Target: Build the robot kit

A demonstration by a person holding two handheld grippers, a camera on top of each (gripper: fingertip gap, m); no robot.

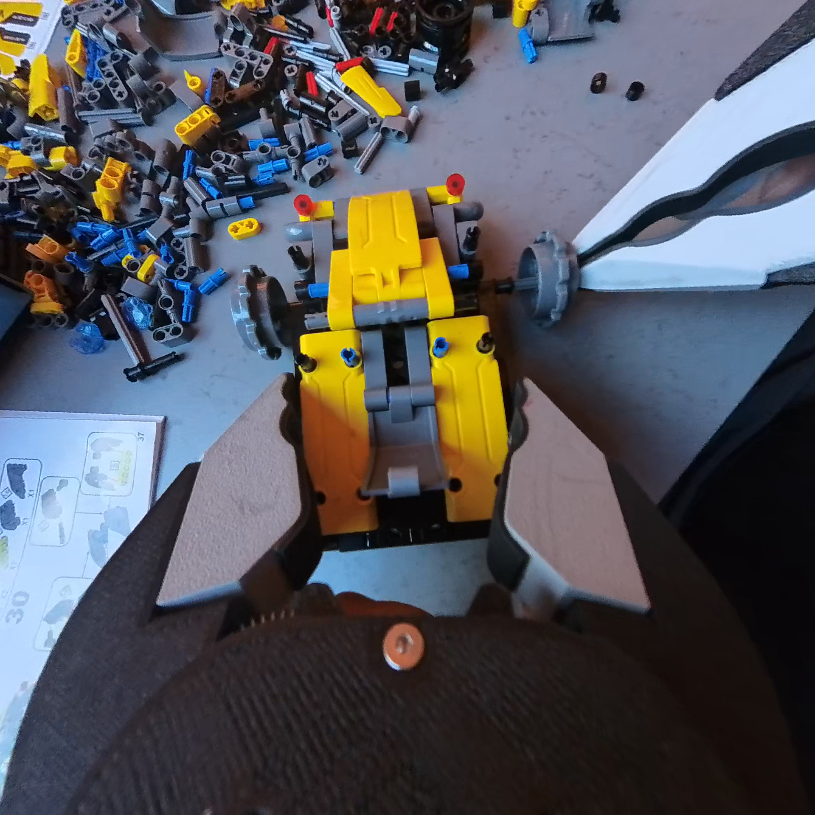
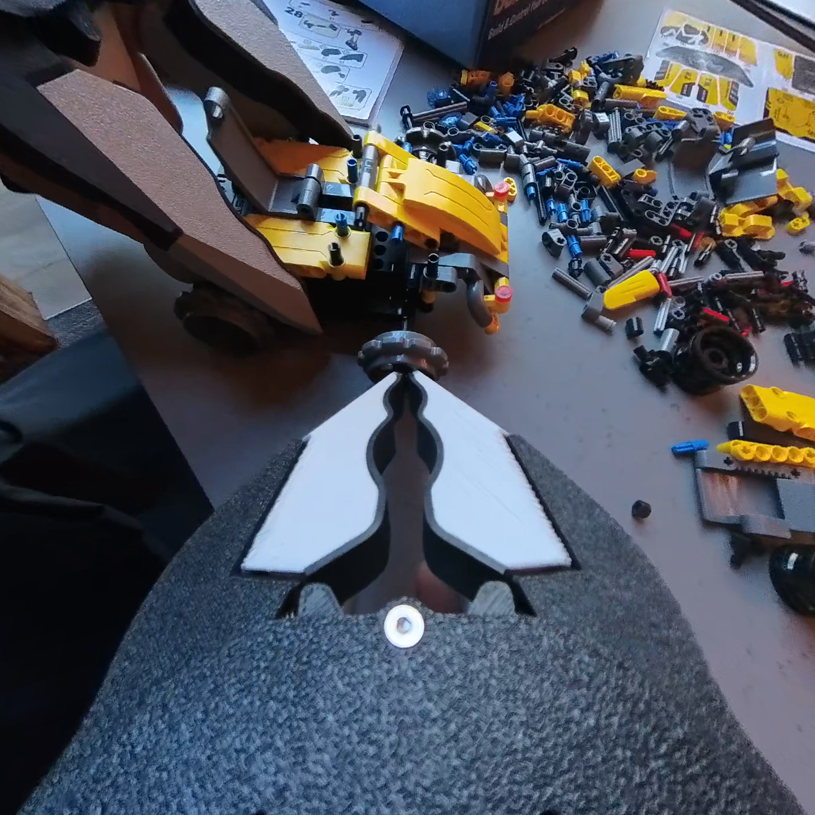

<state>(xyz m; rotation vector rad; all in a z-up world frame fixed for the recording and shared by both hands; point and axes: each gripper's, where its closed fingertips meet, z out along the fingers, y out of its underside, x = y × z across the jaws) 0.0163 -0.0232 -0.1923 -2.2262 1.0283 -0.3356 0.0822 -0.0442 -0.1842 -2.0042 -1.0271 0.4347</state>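
Grey table (image 1: 507, 145): loose bricks (image 1: 145, 185) beside gripped yellow car (image 1: 397, 308).

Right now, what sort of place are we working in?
Probably a hobby or work table set up for toy-brick building: a half-built yellow model car, a big loose pile of small construction pieces on the grey tabletop, and an open instruction booklet.

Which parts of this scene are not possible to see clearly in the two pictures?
- Underside of the yellow model car: hidden by its own body in both views.
- Car's rear end: covered by the left gripper in the left wrist view.
- Contact between the right gripper and the grey wheel hub: the hub hides the fingertips.
- Instruction booklet: cut off by the left edge, blurred.
- Loose parts pile: pieces too small to identify.
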